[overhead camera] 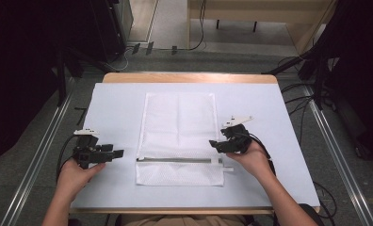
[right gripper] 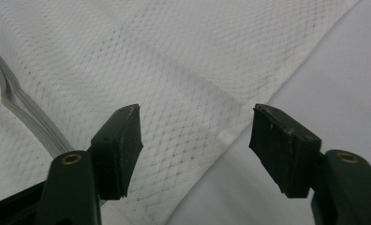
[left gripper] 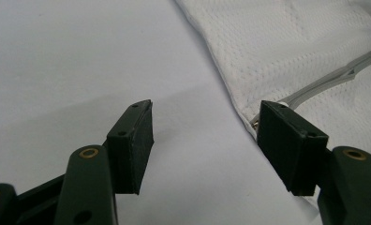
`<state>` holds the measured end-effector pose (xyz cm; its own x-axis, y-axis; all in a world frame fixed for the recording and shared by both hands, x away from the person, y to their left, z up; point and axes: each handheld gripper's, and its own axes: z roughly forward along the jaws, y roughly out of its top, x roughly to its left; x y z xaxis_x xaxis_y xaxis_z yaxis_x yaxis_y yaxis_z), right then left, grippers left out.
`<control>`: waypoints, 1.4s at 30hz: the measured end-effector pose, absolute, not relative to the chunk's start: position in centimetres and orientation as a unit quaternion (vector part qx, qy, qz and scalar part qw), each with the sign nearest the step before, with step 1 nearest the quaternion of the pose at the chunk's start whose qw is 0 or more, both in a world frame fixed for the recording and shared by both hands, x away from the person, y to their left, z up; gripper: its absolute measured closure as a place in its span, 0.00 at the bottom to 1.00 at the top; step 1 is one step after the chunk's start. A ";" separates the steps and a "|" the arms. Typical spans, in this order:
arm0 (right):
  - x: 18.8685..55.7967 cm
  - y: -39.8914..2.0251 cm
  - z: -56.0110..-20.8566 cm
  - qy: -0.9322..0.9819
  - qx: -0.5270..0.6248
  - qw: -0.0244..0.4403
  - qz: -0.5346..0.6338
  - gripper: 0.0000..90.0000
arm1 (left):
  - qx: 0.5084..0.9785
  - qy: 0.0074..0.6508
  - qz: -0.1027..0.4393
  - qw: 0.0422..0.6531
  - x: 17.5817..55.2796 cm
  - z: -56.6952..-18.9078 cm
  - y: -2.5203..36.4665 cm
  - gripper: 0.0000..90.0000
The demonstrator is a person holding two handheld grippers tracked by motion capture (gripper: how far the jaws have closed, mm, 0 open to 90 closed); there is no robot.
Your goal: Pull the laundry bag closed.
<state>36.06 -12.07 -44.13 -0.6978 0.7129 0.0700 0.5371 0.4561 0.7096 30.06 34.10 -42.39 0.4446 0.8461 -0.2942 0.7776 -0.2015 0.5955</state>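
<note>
the white mesh bag (overhead camera: 179,136) lies flat mid-table on the pale sheet (overhead camera: 114,113), both the left gripper (overhead camera: 120,153) and right gripper (overhead camera: 214,143) gaping and empty at its sides, so I'd nip each edge by the zip (overhead camera: 175,160) evenly; no readable label anywhere

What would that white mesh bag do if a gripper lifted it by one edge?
The mesh bag would probably droop and fold, since its thin netting lies flat and creased. It looks light. If pushed, it would likely bunch rather than slide whole; the zipper may stay a little straighter.
</note>
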 end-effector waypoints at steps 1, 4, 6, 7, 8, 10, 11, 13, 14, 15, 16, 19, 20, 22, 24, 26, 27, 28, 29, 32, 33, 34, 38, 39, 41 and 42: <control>36.1 -12.0 -44.1 0.845 0.367 0.122 0.369 0.40 | 0.776 0.522 0.051 0.351 30.0 -42.4 34.1 0.40; 36.0 -11.7 -44.1 0.845 0.365 0.116 0.374 0.40 | 0.776 0.521 0.052 0.351 29.9 -42.4 33.9 0.40; 36.0 -11.4 -44.1 0.847 0.362 0.115 0.372 0.40 | 0.779 0.517 0.051 0.350 29.8 -42.3 33.7 0.40; 35.9 -11.4 -44.1 0.849 0.362 0.114 0.369 0.41 | 0.781 0.515 0.051 0.350 29.8 -42.3 33.7 0.40; 35.9 -11.4 -44.1 0.849 0.362 0.114 0.369 0.41 | 0.781 0.515 0.051 0.350 29.8 -42.3 33.7 0.40; 35.9 -11.1 -44.1 0.849 0.358 0.114 0.372 0.41 | 0.782 0.514 0.050 0.349 29.7 -42.3 33.5 0.40; 35.8 -11.0 -44.1 0.848 0.359 0.113 0.372 0.41 | 0.782 0.514 0.050 0.349 29.7 -42.3 33.5 0.40; 35.8 -10.9 -44.0 0.850 0.356 0.111 0.373 0.42 | 0.783 0.513 0.051 0.348 29.7 -42.4 33.5 0.40; 35.7 -10.8 -44.0 0.850 0.357 0.111 0.372 0.42 | 0.783 0.513 0.051 0.348 29.7 -42.4 33.5 0.40; 35.7 -10.7 -44.0 0.851 0.354 0.110 0.371 0.43 | 0.784 0.511 0.051 0.348 29.7 -42.4 33.4 0.40; 35.7 -10.6 -44.0 0.852 0.353 0.109 0.371 0.43 | 0.784 0.511 0.051 0.348 29.7 -42.4 33.4 0.41; 35.7 -10.4 -44.0 0.853 0.353 0.104 0.370 0.44 | 0.783 0.511 0.052 0.351 29.7 -42.4 33.4 0.41; 35.6 -10.4 -44.0 0.853 0.353 0.102 0.369 0.45 | 0.783 0.511 0.052 0.351 29.7 -42.4 33.4 0.41; 35.6 -10.3 -44.0 0.854 0.351 0.100 0.371 0.45 | 0.784 0.510 0.051 0.349 29.7 -42.4 33.4 0.41; 35.6 -10.2 -44.0 0.855 0.348 0.101 0.371 0.45 | 0.785 0.509 0.052 0.349 29.6 -42.3 33.4 0.41; 35.5 -10.0 -43.9 0.854 0.352 0.098 0.372 0.46 | 0.784 0.511 0.054 0.349 29.6 -42.3 33.4 0.41; 35.5 -10.0 -43.9 0.854 0.350 0.098 0.372 0.46 | 0.784 0.511 0.055 0.349 29.6 -42.3 33.4 0.41; 35.5 -9.9 -43.9 0.855 0.346 0.099 0.373 0.47 | 0.783 0.510 0.057 0.351 29.6 -42.3 33.4 0.41; 35.5 -9.8 -43.9 0.858 0.344 0.101 0.369 0.47 | 0.783 0.509 0.058 0.353 29.5 -42.3 33.4 0.42; 35.5 -9.3 -43.8 0.859 0.341 0.103 0.367 0.47 | 0.783 0.509 0.057 0.353 29.5 -42.2 33.4 0.42; 35.5 -9.3 -43.8 0.859 0.341 0.103 0.367 0.47 | 0.783 0.509 0.057 0.353 29.5 -42.2 33.4 0.42; 35.5 -8.9 -43.7 0.859 0.341 0.102 0.368 0.48 | 0.782 0.510 0.057 0.354 29.5 -42.2 33.3 0.42; 35.5 -8.1 -43.5 0.862 0.332 0.094 0.370 0.50 | 0.784 0.508 0.058 0.353 29.4 -42.3 33.2 0.45; 35.4 -7.8 -43.5 0.863 0.332 0.092 0.370 0.50 | 0.783 0.509 0.058 0.353 29.3 -42.3 33.1 0.45; 35.3 -7.4 -43.5 0.864 0.328 0.086 0.371 0.51 | 0.785 0.505 0.060 0.355 29.2 -42.2 33.0 0.47; 35.2 -7.2 -43.5 0.865 0.326 0.083 0.372 0.51 | 0.785 0.504 0.060 0.355 29.2 -42.2 33.0 0.47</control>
<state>35.20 -7.16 -43.46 -0.7738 0.6257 0.0988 0.5024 0.5112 0.6973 29.23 33.04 -42.21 0.4843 0.8340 -0.2644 0.7488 -0.2388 0.6183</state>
